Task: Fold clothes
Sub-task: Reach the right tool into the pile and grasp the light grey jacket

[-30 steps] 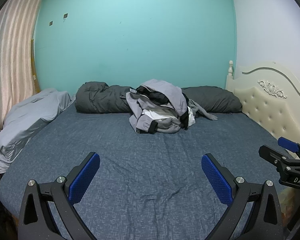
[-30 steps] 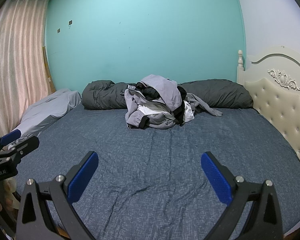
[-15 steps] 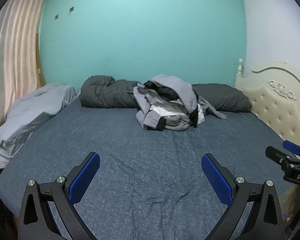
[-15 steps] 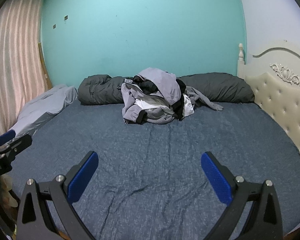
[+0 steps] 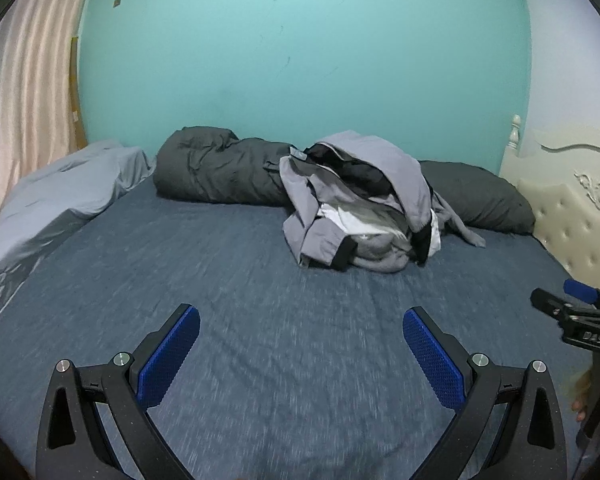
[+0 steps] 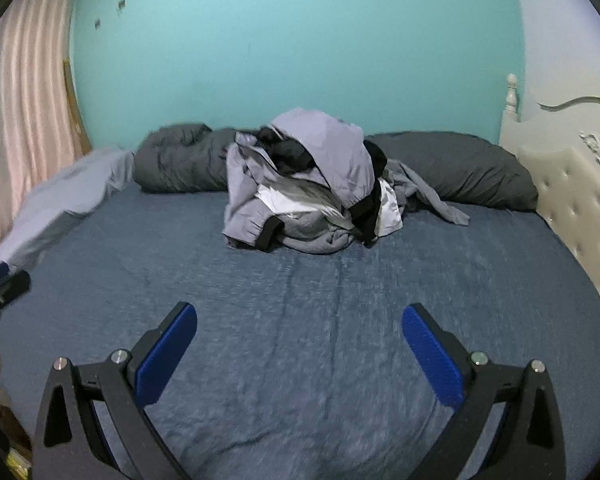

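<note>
A: Left wrist view: the left gripper (image 5: 300, 344) hangs over the near part of the blue bed (image 5: 236, 280), its blue-padded fingers (image 5: 168, 356) spread wide with only sheet between them. Where are the clothes?

B: The pile of clothes (image 5: 360, 204) sits far across the bed, right of centre, a grey jacket on top with black and white pieces under it. It leans against the dark rolled duvet (image 5: 220, 172) along the teal wall (image 5: 300, 60).

A: And the right gripper (image 6: 300, 340)?

B: Same story from its own camera: fingers wide apart, holding nothing, well short of the pile, which lies straight ahead there. It also shows at the right edge of the left view, too partial to judge.

A: Anything else?

B: A pale grey sheet (image 5: 60, 200) bunched at the far left by the pink curtain (image 5: 24, 80), and a cream padded headboard (image 5: 572, 216) on the right.
</note>
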